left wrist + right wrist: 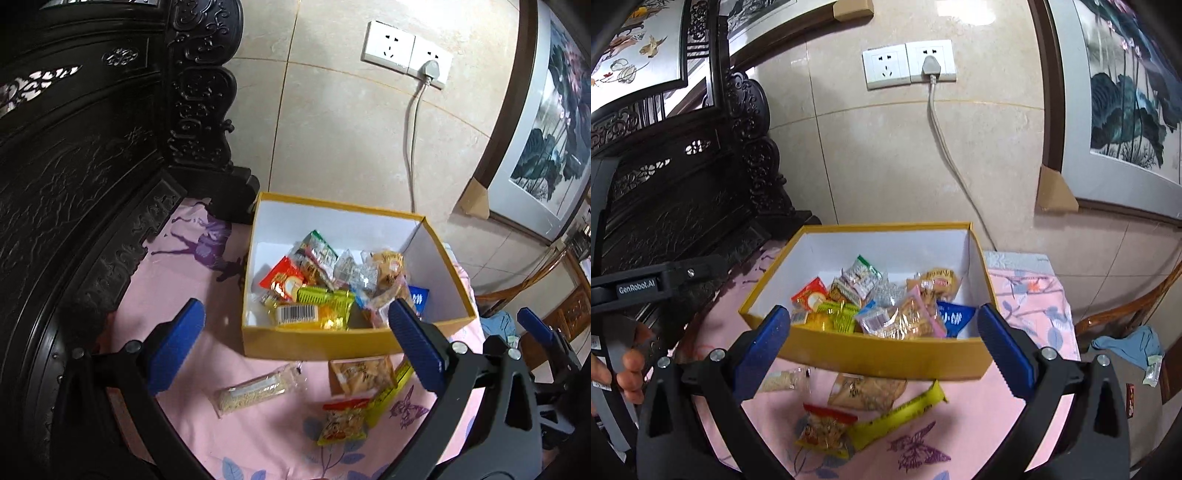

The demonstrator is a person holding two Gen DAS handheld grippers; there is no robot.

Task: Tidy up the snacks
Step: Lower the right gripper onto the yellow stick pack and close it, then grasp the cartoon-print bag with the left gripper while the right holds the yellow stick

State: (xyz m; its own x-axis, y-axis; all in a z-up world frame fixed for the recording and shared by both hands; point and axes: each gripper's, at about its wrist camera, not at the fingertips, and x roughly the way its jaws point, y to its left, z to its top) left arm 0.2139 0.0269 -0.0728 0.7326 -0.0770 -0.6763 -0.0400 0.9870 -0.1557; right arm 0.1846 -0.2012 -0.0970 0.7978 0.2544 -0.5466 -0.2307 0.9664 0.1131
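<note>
We are holding both blue-padded grippers, left (295,347) and right (884,349), wide apart and empty above the pink floral cloth (1027,306), facing the open yellow cardboard box with white lining (886,356), which is sitting on that cloth heaped with wrapped snacks (886,306). Four packets are lying loose just in front of the box: a clear crumb bar (255,389), a tan pouch (866,393), a long yellow stick (899,413) and a red-and-yellow bag (825,430). We are reading "GenRobot.AI" on the black arm (637,286) at left; packet print is too blurred.
</note>
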